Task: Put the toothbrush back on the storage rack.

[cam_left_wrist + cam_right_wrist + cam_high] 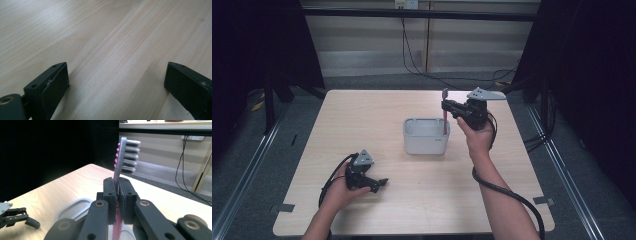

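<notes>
**Gripping a toothbrush above the white holder**

Pinching the neck of a toothbrush (124, 157), the right gripper (447, 106) has its two black jaws pressed tight against the handle, one on each side. In the right gripper view the brush stands nearly upright between the jaws: the grey head with its dark bristles rises above them, small pink nubs run down its back, and the pink handle drops away below the pads. From the high view the same brush shows as a thin pink stick whose lower end reaches down into the right-hand end of the white holder (426, 136). The holder sits near the middle of the wooden table (377, 107), and its rim has an oval opening on the left side. The right hand (477, 136) holds the gripper just beside and above the holder's right end.

Well apart from all that, the left gripper (379, 184) rests low over the near left part of the table, held by the left hand (341, 192). Its jaws stand spread wide, with bare wood grain between them in the left gripper view and nothing held.
</notes>
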`<state>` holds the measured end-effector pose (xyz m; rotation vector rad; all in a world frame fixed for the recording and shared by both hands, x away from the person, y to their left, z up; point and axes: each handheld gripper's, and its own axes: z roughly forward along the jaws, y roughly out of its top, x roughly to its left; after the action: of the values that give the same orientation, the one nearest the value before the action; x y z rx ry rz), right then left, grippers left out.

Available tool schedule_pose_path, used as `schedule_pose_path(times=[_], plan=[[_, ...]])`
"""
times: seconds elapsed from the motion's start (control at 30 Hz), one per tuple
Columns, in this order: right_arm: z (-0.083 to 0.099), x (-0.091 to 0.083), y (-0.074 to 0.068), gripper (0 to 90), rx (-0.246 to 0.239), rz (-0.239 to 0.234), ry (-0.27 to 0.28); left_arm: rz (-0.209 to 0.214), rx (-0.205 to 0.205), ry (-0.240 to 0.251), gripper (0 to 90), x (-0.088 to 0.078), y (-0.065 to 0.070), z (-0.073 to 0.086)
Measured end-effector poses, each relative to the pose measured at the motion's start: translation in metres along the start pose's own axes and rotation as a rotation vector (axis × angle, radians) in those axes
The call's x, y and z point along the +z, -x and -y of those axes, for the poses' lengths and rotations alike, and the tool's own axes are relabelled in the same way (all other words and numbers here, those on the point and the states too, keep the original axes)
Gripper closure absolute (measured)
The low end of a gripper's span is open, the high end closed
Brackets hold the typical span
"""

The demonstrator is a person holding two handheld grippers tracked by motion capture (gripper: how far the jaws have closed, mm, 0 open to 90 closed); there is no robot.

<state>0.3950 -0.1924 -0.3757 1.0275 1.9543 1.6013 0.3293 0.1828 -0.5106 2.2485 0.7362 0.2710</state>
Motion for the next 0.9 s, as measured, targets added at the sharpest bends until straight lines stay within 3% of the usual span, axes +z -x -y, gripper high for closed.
schedule_pose_path(times=[0.9], plan=[[0.019,0.000,0.000,85.3,0.012,-0.005,-0.018,-0.002,0.000,0.000,5.4,0.000,0.000,0.000]])
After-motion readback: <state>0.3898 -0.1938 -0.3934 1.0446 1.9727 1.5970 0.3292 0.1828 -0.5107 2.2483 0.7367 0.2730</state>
